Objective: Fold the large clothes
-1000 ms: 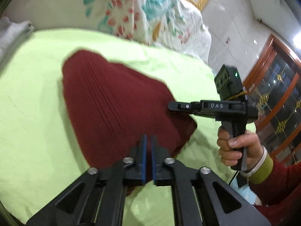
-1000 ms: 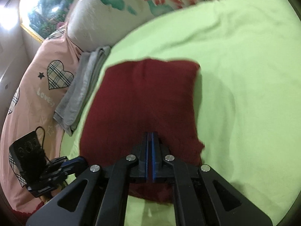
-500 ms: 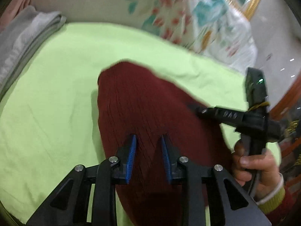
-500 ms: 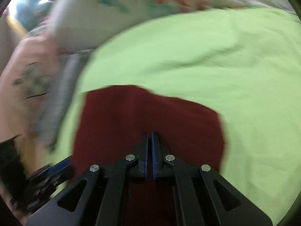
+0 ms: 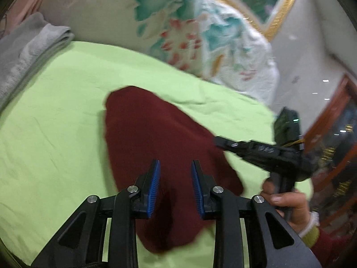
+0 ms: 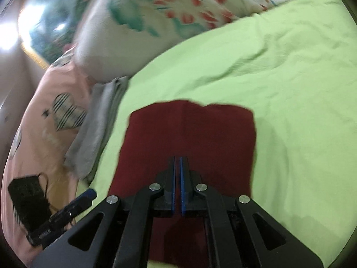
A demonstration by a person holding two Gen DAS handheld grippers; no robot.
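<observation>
A: What lies at the far left of the bed?

B: In the left wrist view, a folded grey cloth (image 5: 26, 51) sits along the bed's left edge, cut off by the frame. The right wrist view shows a pale pink bedcover with a striped heart print (image 6: 51, 120) beyond it, smeared by blur.

A: And the task's garment?

B: The folded dark red knitted garment (image 5: 156, 138) lies flat near the middle of the lime green bed sheet (image 5: 55, 116). Its near end runs under the left claw (image 5: 175, 186), so that hem is partly hidden. In the right wrist view its near edge is likewise covered by the black linkage.

A: How do the claws stand?

B: The left claw is spread wide, blue pads apart, nothing between them, poised over the garment's near part. Whether it touches the fabric is hard to say. The right claw (image 6: 177, 184) has its pads drawn almost together with a thin slit showing; I see no cloth pinched in that slit, though the tips overlap the red knit.

A: Further right?

B: A white quilt with teal and red flowers (image 5: 189, 31) is heaped at the bed's far edge. The person's right hand (image 5: 287, 203) grips the black handle near the bed's right edge; its sleeve is cropped. Beyond it a wooden cabinet (image 5: 334, 134) is blurred.
</observation>
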